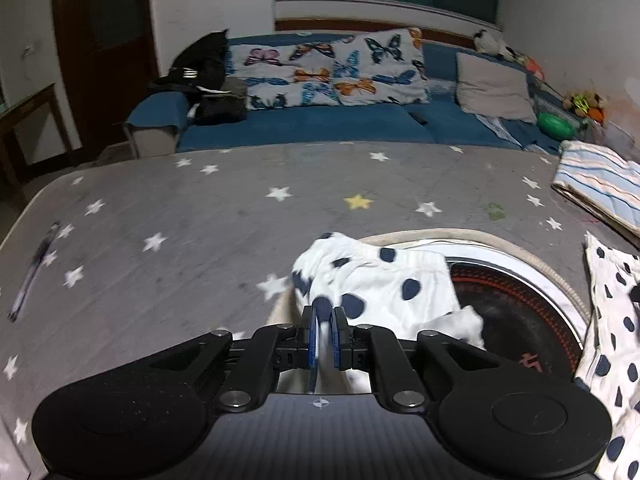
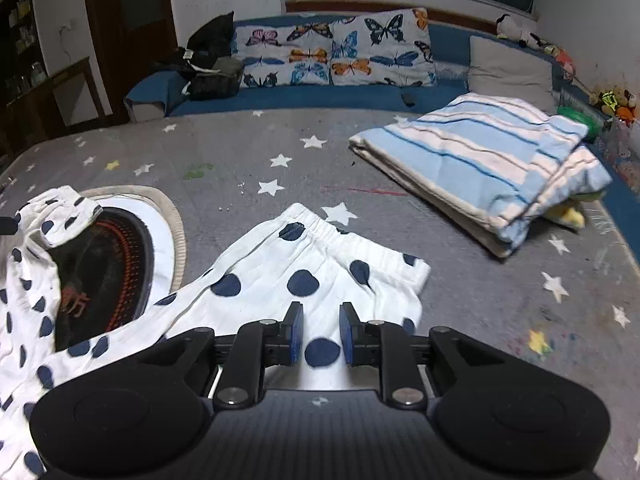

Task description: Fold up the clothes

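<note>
A white garment with navy dots [image 2: 304,256] lies on the grey star-print bed cover [image 2: 248,152], its elastic waistband toward the far side. Another part of it [image 1: 380,280] drapes over a round black-and-white mat [image 1: 516,304]. My left gripper [image 1: 325,316] is shut on a fold of this dotted cloth, which rises bunched in front of the pads. In the right wrist view that lifted part shows at the far left [image 2: 52,216]. My right gripper [image 2: 320,316] hovers just over the flat part of the garment, open, with a gap between its blue pads [image 2: 297,332] and nothing pinched.
A folded blue-and-white striped blanket [image 2: 480,168] lies at the right of the bed. A pen [image 1: 32,272] rests near the left edge. Beyond the bed stands a blue sofa [image 1: 320,124] with butterfly pillows [image 1: 332,68], dark clothes and toys.
</note>
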`<state>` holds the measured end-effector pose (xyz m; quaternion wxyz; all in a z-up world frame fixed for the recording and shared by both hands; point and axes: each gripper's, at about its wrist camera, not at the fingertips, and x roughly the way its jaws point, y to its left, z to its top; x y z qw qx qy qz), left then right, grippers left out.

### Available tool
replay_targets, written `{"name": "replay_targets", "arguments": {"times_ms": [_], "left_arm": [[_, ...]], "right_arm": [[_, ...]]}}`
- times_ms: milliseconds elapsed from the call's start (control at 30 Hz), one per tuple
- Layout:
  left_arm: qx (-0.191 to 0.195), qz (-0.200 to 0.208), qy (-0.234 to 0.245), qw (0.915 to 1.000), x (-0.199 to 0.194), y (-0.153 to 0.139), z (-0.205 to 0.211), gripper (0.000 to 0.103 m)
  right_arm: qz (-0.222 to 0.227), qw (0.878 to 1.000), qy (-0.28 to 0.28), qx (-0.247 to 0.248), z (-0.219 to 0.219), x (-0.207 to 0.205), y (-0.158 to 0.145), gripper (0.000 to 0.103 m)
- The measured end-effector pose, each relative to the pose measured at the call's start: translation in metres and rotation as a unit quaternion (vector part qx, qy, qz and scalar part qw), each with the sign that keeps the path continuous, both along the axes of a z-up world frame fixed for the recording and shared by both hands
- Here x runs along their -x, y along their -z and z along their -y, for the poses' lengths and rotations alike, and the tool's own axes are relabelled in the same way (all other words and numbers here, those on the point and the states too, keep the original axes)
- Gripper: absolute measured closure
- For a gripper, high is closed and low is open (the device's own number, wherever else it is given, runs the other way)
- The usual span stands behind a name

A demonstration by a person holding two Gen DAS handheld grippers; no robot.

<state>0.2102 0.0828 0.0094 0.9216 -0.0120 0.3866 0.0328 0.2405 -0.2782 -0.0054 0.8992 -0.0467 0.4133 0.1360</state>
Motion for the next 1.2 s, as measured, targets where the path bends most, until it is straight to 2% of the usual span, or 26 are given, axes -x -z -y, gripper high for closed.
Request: {"name": "replay_targets", "arguments": {"times_ms": [100,233,467,600,700,933,1067,1167,1200], "left_arm": [[-0.010,0.004,0.000,0.9999,-0.011,-0.002,0.005,0.093],[0.005,-0.003,0.015,0.9999,-0.024,-0.001,0.007,0.093],[0.017,-0.052,0.065,0.9964,-0.058,0.027,0.026,0.093],[0.016,-0.038,0.073,0.9965,-0.070,0.028,0.031,0.091],[-0.018,-0.010,0.057,0.9982,-0.078,0.031,0.034,0.091],[-0.050,0.049,-0.008,0.9975,-0.088,0.039,0.029,0.090],[-0.047,0.055,-0.029,0.9970,-0.089,0.038,0.024,0.078],[-0.029,0.052,-0.032,0.9977,-0.084,0.030,0.020,0.060],[-0.025,0.052,-0.029,0.9979,-0.080,0.026,0.020,0.059]], "right_arm": [[0.000,1.000,-0.009,0.009,-0.005,-0.007,0.003,0.074],[0.003,1.000,-0.021,0.016,-0.010,-0.017,0.005,0.072],[0.010,0.999,-0.031,0.011,-0.016,-0.037,0.006,0.070],[0.017,0.999,-0.045,0.009,-0.024,-0.049,0.007,0.067],[0.025,0.998,-0.056,0.008,-0.032,-0.059,0.009,0.065],[0.037,0.997,-0.068,0.000,-0.050,-0.086,0.012,0.061],[0.039,0.997,-0.066,-0.002,-0.054,-0.095,0.011,0.061],[0.048,0.997,-0.064,-0.007,-0.051,-0.089,0.001,0.061],[0.050,0.997,-0.064,-0.009,-0.049,-0.084,-0.004,0.061]]}}
